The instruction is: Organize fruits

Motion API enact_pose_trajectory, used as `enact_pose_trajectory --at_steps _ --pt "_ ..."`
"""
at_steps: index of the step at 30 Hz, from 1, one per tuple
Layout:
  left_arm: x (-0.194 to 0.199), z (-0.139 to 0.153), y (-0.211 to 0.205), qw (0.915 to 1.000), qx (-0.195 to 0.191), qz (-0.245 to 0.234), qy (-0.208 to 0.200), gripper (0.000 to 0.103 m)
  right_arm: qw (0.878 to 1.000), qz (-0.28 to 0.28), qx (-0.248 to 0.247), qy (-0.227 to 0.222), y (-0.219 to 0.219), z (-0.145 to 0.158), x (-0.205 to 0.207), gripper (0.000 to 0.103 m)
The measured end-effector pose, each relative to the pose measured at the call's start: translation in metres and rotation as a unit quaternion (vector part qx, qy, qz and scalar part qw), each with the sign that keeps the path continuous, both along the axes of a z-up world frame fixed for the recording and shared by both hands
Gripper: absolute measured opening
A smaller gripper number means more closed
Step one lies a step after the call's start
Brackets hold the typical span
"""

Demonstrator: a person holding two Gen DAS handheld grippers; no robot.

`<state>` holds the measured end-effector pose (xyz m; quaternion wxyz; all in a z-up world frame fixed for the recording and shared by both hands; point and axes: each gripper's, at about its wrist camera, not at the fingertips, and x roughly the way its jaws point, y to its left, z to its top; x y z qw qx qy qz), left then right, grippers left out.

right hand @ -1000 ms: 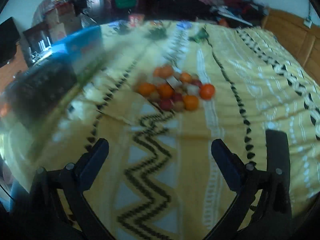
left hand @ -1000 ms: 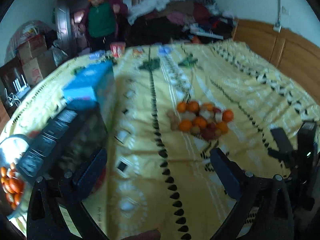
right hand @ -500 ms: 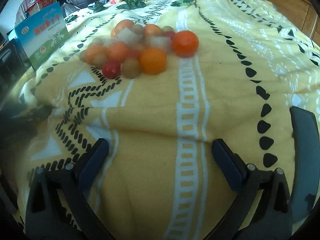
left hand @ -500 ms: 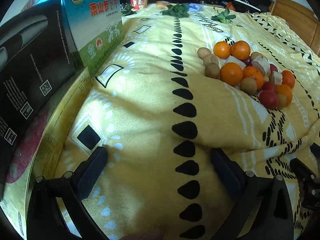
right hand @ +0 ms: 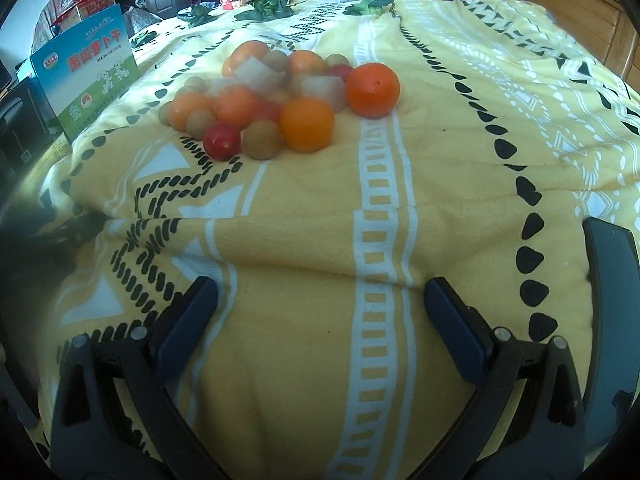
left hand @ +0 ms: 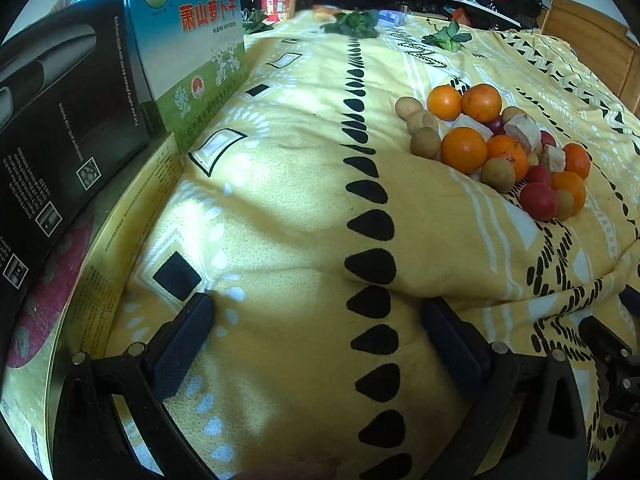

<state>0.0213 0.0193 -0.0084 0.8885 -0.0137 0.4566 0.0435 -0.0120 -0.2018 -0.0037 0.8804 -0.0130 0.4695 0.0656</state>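
Note:
A pile of fruit (left hand: 496,148) lies on the yellow patterned blanket (left hand: 280,200): oranges, small brown round fruits, red tomatoes and pale cut chunks. The pile also shows in the right wrist view (right hand: 280,96), with an orange (right hand: 373,90) at its right edge and a red tomato (right hand: 222,141) at its front. My left gripper (left hand: 316,320) is open and empty, low over the blanket, with the pile ahead to the right. My right gripper (right hand: 320,304) is open and empty, with the pile ahead to the left.
A blue-green carton (left hand: 192,40) and a black box (left hand: 60,128) stand at the left on a flat printed box (left hand: 120,248). Green leaves (left hand: 354,22) and a red cup (left hand: 278,6) lie at the far end. A dark phone (right hand: 612,320) lies at the right. A person stands beyond the bed.
Both grippers have dropped low over the blanket and moved closer to the fruit pile, which now looks larger. Both have stayed open.

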Motion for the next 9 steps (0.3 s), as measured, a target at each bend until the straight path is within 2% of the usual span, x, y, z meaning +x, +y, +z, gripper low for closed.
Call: enact_pose_trajectory --at_steps 9 --pt "-0.0006 0.0003 0.0003 1.0 -0.003 0.0 -0.003 0.103 1.0 0.0 -0.001 -0.001 0.0007 -0.0005 0.0001 0.103"
